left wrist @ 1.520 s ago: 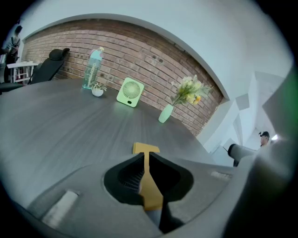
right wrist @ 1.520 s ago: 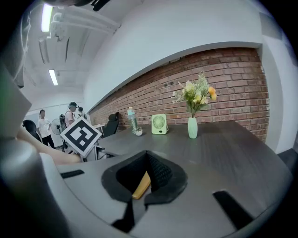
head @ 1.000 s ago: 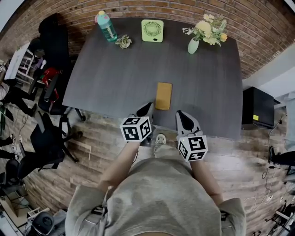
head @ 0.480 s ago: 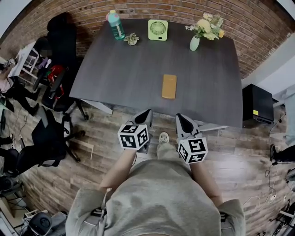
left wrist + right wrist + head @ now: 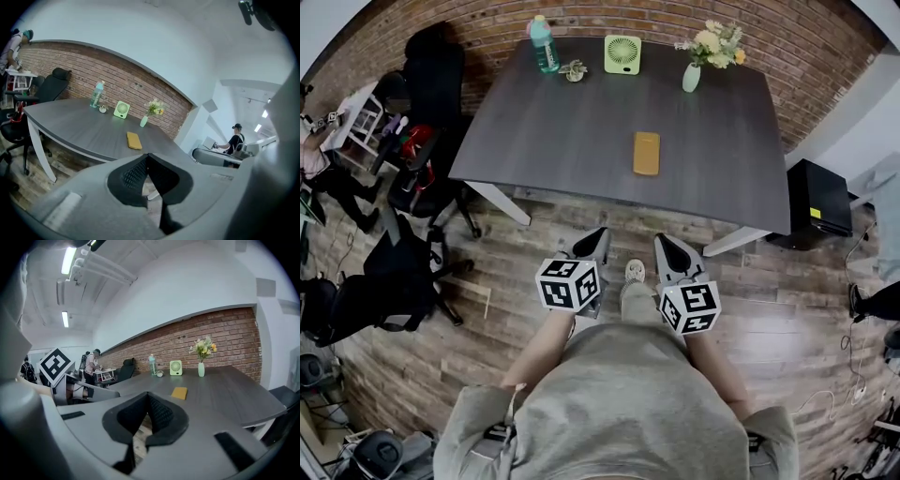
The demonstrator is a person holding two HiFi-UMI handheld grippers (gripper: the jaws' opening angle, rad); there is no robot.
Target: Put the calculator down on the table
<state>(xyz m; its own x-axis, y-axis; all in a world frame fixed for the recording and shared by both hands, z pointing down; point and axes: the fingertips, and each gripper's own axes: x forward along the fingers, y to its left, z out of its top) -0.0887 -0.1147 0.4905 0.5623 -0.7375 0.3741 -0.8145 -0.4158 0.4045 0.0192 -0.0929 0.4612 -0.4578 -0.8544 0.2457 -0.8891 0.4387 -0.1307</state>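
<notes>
The calculator (image 5: pixel 646 153), a flat yellow-orange slab, lies on the dark grey table (image 5: pixel 562 131), right of centre and near the front edge. It also shows in the left gripper view as the calculator (image 5: pixel 134 140) and in the right gripper view as the calculator (image 5: pixel 179 393). My left gripper (image 5: pixel 598 240) and right gripper (image 5: pixel 664 246) hang side by side over the wooden floor, well short of the table. Both are shut with nothing held. The left gripper (image 5: pixel 148 155) and right gripper (image 5: pixel 149 395) have their jaws closed to a point.
At the table's far edge stand a teal bottle (image 5: pixel 544 44), a small plant (image 5: pixel 574 69), a green fan (image 5: pixel 622 54) and a vase of flowers (image 5: pixel 692 75). Black office chairs (image 5: pixel 422 178) crowd the left side. A black cabinet (image 5: pixel 814 202) stands at the right.
I have backed away from the table: it sits farther off and both grippers, earlier at its front edge, are over the floor. The calculator has stayed in place.
</notes>
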